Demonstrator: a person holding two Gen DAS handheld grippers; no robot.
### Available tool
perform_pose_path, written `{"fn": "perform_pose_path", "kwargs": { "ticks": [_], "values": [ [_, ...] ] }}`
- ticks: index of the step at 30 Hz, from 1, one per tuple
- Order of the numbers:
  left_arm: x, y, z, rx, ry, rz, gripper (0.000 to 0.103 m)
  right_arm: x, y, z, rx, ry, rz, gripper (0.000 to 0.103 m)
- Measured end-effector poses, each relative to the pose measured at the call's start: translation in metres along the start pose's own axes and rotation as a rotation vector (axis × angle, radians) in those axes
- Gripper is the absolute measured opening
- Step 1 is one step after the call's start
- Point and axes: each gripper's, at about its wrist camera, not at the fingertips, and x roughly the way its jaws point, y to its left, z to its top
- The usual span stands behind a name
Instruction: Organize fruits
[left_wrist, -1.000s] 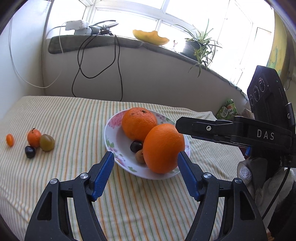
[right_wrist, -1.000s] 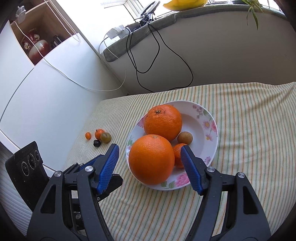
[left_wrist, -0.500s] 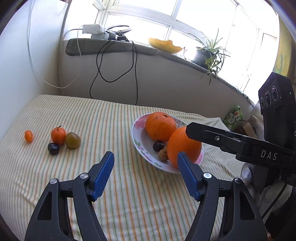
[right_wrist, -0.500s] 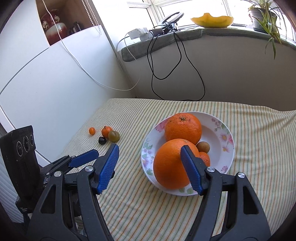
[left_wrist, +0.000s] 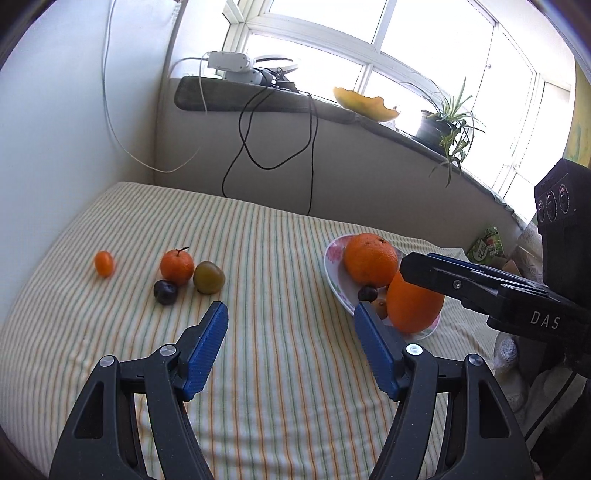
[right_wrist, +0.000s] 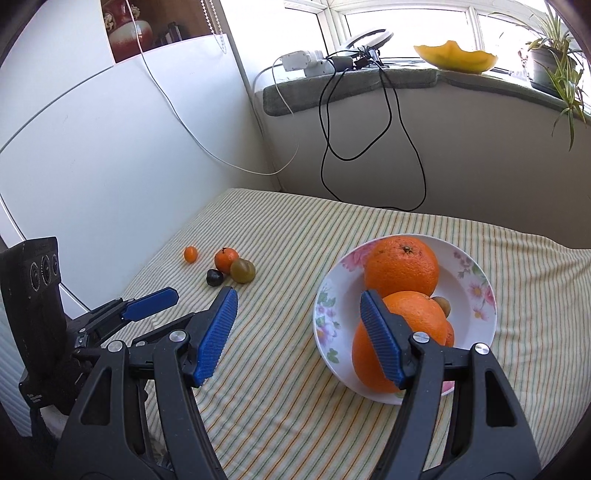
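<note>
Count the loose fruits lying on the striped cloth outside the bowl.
4: kumquat farthest left, tangerine, dark plum in front, greenish plum nearest the bowl.

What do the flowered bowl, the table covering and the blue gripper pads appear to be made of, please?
The bowl looks like glazed ceramic: glossy white with printed flowers, though melamine is possible. The table covering seems to be woven cloth: matte, striped, with soft wrinkles. The pads on the right gripper look like blue rubber or soft plastic with a fine ribbed texture, set on matte black plastic arms.
</note>
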Motion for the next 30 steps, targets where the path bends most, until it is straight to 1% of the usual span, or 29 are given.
{"fn": "perform_pose_path", "kwargs": {
  "ticks": [5, 11, 18, 19, 22, 28, 30],
  "values": [
    [-0.004, 0.021, -0.002, -0.029, -0.003, 0.026, 0.071, 0.010, 0.016, 0.000, -0.022, 0.007, 0.012, 0.072],
    [-0.010, 0.049, -0.004, -0.067, -0.007, 0.064, 0.071, 0.028, 0.032, 0.001, -0.043, 0.033, 0.046, 0.072],
    [-0.011, 0.071, -0.004, -0.086, -0.005, 0.086, 0.070, 0.050, 0.047, 0.002, -0.070, 0.059, 0.075, 0.072],
    [-0.010, 0.074, -0.004, -0.088, -0.003, 0.087, 0.069, 0.054, 0.049, 0.001, -0.072, 0.063, 0.079, 0.071],
    [-0.007, 0.081, -0.004, -0.096, 0.002, 0.089, 0.068, 0.064, 0.054, 0.003, -0.077, 0.081, 0.094, 0.064],
    [0.002, 0.091, -0.003, -0.107, 0.018, 0.079, 0.061, 0.081, 0.064, 0.005, -0.090, 0.107, 0.111, 0.061],
    [0.006, 0.094, -0.003, -0.109, 0.026, 0.072, 0.056, 0.087, 0.066, 0.006, -0.087, 0.115, 0.113, 0.060]
  ]
}}
